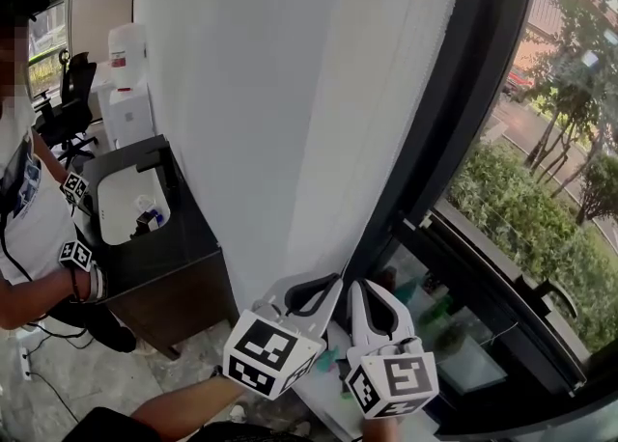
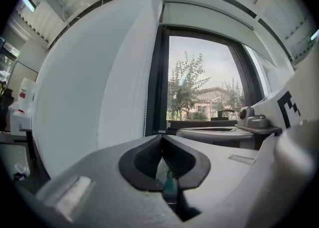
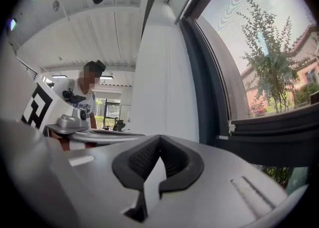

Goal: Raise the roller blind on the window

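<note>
Noting left gripper (image 2: 160, 137) and right gripper (image 3: 159, 137), jaws pressed together, nothing seen nipped; roller blind (image 2: 209, 20) is found high, twelve o'clock of the glass; bead chain (image 2: 146, 92), eleven o'clock of left tips, is best pinched squarely, drawn plumb

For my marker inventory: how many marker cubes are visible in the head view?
4: two cubes at bottom centre, two at the left edge. More may be hidden.

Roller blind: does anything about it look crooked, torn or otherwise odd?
Nothing stands out. The roller blind hangs flat and smooth beside the dark window frame, with no tear, stain or crease visible.
</note>
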`<action>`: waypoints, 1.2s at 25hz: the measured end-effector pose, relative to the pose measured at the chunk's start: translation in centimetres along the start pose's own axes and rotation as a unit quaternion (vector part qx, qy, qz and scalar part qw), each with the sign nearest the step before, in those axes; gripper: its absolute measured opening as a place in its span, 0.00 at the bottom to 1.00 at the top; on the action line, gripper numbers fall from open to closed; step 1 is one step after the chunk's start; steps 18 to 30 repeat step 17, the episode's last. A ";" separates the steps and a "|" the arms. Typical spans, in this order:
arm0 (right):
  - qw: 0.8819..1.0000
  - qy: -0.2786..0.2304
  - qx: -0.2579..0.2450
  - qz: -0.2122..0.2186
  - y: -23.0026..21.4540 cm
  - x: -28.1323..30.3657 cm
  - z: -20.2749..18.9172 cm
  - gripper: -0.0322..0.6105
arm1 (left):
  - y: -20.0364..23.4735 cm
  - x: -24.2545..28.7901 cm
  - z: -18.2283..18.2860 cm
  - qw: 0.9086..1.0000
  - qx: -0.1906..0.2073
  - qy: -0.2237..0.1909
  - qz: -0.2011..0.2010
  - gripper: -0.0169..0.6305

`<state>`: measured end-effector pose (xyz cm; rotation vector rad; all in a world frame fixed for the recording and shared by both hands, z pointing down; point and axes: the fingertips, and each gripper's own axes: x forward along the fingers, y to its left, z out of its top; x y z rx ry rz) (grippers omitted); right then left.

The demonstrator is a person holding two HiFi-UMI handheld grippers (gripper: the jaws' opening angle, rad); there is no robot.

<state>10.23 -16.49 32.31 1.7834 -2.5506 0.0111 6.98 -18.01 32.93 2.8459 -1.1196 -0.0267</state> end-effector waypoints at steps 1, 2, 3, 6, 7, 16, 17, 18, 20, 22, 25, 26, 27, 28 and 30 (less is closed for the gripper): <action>1.000 0.000 0.000 0.000 0.0 0.0 0.0 0.06 | 0.0 0.0 0.0 1.000 0.000 0.000 0.000 0.03; 1.000 0.000 0.001 0.000 0.0 0.0 0.0 0.06 | -0.1 -0.1 -0.1 1.000 0.000 0.000 -0.001 0.03; 1.000 0.000 0.001 0.001 0.0 0.0 -0.1 0.06 | -0.1 -0.1 -0.1 1.000 0.000 0.000 -0.001 0.03; 1.000 0.000 0.000 0.001 0.0 -0.1 -0.1 0.06 | -0.2 -0.2 -0.1 1.000 0.000 -0.001 -0.001 0.03; 1.000 0.001 0.000 0.000 0.1 -0.1 -0.1 0.06 | -0.2 -0.2 -0.1 1.000 0.000 -0.001 -0.001 0.03; 1.000 0.006 -0.001 0.001 0.1 -0.2 -0.3 0.06 | -0.4 -0.4 -0.1 1.000 -0.004 -0.001 -0.003 0.03; 1.000 0.006 -0.001 0.001 0.2 -0.2 -0.4 0.06 | -0.4 -0.4 -0.1 1.000 -0.005 -0.001 -0.004 0.03; 1.000 0.006 -0.001 0.001 0.2 -0.2 -0.4 0.06 | -0.4 -0.4 -0.1 1.000 -0.005 -0.001 -0.004 0.03; 1.000 0.006 -0.001 0.001 0.2 -0.2 -0.4 0.06 | -0.4 -0.4 -0.1 1.000 -0.005 -0.001 -0.004 0.03; 1.000 0.006 -0.001 0.001 0.2 -0.2 -0.4 0.06 | -0.4 -0.4 -0.1 1.000 -0.005 -0.001 -0.004 0.03; 1.000 0.006 -0.001 0.001 0.2 -0.2 -0.4 0.06 | -0.4 -0.4 -0.1 1.000 -0.005 -0.001 -0.004 0.03; 1.000 0.006 -0.001 0.001 0.2 -0.2 -0.4 0.06 | -0.4 -0.4 -0.1 1.000 -0.005 -0.001 -0.004 0.03; 1.000 0.006 -0.001 0.001 0.2 -0.2 -0.4 0.06 | -0.4 -0.4 -0.1 1.000 -0.005 -0.001 -0.004 0.03; 1.000 0.006 -0.001 0.001 0.2 -0.2 -0.4 0.06 | -0.4 -0.4 -0.1 1.000 -0.005 -0.001 -0.004 0.03; 1.000 0.006 -0.001 0.001 0.2 -0.2 -0.4 0.06 | -0.4 -0.4 -0.1 1.000 -0.005 -0.001 -0.004 0.03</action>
